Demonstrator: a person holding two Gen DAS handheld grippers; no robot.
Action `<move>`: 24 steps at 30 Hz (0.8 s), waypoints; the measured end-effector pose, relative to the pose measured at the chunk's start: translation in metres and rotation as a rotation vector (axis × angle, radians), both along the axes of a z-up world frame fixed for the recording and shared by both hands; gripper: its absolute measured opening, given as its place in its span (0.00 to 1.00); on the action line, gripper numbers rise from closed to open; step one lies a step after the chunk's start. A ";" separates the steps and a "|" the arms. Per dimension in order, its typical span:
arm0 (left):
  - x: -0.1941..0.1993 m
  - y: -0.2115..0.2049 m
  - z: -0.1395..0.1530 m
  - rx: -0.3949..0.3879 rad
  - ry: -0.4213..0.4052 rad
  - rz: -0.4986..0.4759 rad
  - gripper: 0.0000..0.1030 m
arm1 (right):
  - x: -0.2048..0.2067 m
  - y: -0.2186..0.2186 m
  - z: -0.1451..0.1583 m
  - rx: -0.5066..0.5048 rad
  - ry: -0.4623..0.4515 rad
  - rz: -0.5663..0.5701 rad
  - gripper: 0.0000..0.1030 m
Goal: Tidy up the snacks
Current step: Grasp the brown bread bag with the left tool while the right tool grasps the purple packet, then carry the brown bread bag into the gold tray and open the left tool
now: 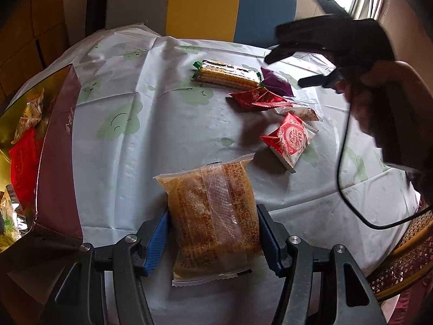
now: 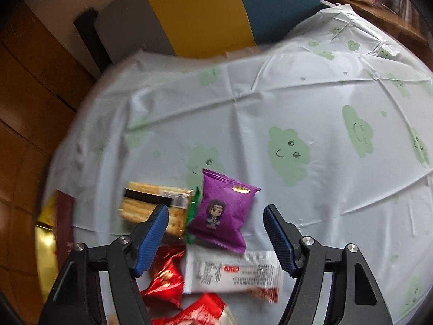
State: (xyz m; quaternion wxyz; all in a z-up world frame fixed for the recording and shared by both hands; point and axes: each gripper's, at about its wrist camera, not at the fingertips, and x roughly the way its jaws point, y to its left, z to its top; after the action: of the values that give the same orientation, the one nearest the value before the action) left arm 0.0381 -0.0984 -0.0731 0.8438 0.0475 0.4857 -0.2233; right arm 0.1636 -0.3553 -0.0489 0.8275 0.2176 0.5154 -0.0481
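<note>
Tongs on the left point(image 1: 212, 237) pinched an amber snack packet point(image 1: 212, 214) by its two long edges, blue pads pressed against the wrapper, above the desk point(image 1: 135, 140) with its pale cloud-print cover. Beside them, at the desk's left edge, stood the maroon gift box point(image 1: 56, 168), gold-lined and already holding red and yellow packets. The right tongs point(image 2: 215, 239) were spread wide over the remaining pile, gripping nothing: a purple packet point(image 2: 223, 212) lay between the pads, clear of both, with a white sachet point(image 2: 232, 272) just below it, a wafer pack point(image 2: 151, 205) partly behind the left pad and red wrappers point(image 2: 165, 279) nearest the camera. To do the step well, the amber packet looked best carried level over the box wall and released low inside, so it would not catch on the rim. The right tongs would probably need centring on the purple packet alone, closing across its puffed middle without snagging the wafer pack's green end.
</note>
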 end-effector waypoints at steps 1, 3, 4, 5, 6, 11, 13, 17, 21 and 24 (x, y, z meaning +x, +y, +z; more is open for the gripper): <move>0.000 0.000 0.000 -0.001 0.000 0.000 0.60 | 0.003 0.001 -0.005 -0.014 0.014 0.006 0.46; 0.000 0.000 0.000 -0.003 -0.002 0.000 0.60 | 0.004 -0.001 -0.009 -0.015 0.006 0.005 0.41; 0.000 0.000 0.000 -0.004 -0.002 0.000 0.60 | 0.005 -0.001 -0.008 -0.016 0.002 0.011 0.39; 0.001 0.000 0.000 -0.006 -0.003 0.000 0.60 | 0.004 -0.003 -0.005 -0.024 -0.003 0.019 0.39; 0.000 0.001 0.000 -0.008 -0.003 0.000 0.60 | 0.002 -0.005 -0.001 -0.032 -0.014 0.021 0.39; -0.001 0.000 -0.001 -0.007 -0.008 0.003 0.60 | -0.021 -0.021 0.029 -0.096 -0.073 0.052 0.39; 0.000 0.001 -0.001 -0.009 -0.009 0.003 0.60 | -0.031 -0.024 0.035 -0.122 -0.066 0.074 0.39; -0.001 0.000 0.000 -0.008 -0.012 0.004 0.60 | -0.060 -0.035 0.030 -0.185 0.008 0.092 0.39; -0.002 0.000 0.000 -0.004 -0.019 0.005 0.60 | -0.085 -0.040 0.013 -0.214 0.088 0.097 0.39; -0.003 -0.001 0.000 0.003 -0.026 0.002 0.60 | -0.097 -0.041 -0.003 -0.223 0.134 0.106 0.40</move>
State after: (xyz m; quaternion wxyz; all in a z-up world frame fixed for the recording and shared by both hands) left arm 0.0350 -0.0994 -0.0733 0.8501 0.0512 0.4753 -0.2208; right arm 0.0665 -0.3967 -0.0517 0.8115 0.0932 0.5719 -0.0758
